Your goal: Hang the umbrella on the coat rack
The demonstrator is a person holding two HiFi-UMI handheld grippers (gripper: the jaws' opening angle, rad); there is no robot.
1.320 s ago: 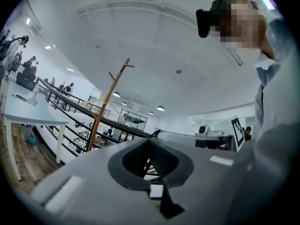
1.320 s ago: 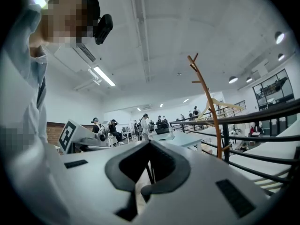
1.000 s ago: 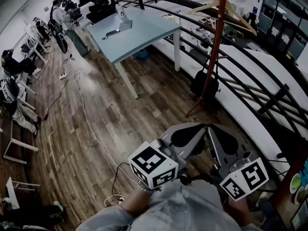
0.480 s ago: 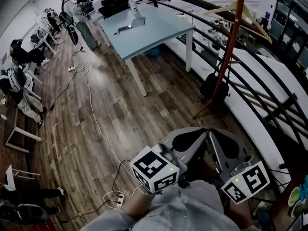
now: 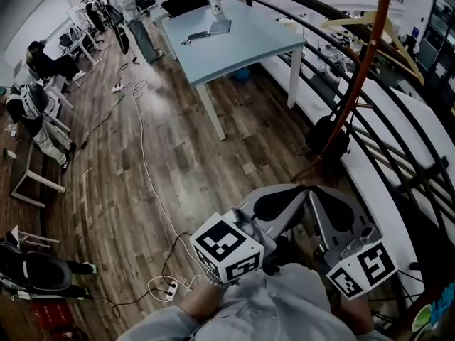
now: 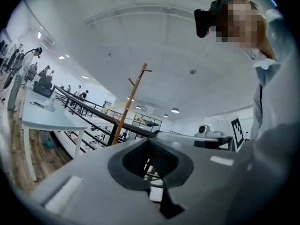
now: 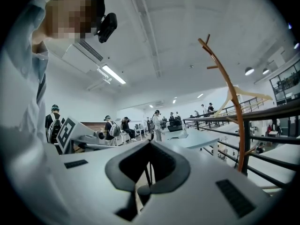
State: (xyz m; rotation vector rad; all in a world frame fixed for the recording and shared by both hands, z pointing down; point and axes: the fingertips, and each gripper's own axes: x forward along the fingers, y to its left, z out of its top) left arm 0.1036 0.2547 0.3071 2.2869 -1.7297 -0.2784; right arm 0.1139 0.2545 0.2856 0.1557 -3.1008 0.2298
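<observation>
Claws closed together
The grey left gripper (image 5: 281,203) and grey right gripper (image 5: 333,212) are held before a tall red-brown wooden coat rack (image 5: 364,69).

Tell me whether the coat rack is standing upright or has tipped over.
Upright: the coat rack rises on its pole from feet planted on the wooden floor.

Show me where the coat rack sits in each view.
Head view: coat rack at upper right, against the railing.
Left gripper view: coat rack at centre, leaning up above the jaws.
Right gripper view: coat rack at right, curving upward.
Shared landmark: the table, left of it in every view.
</observation>
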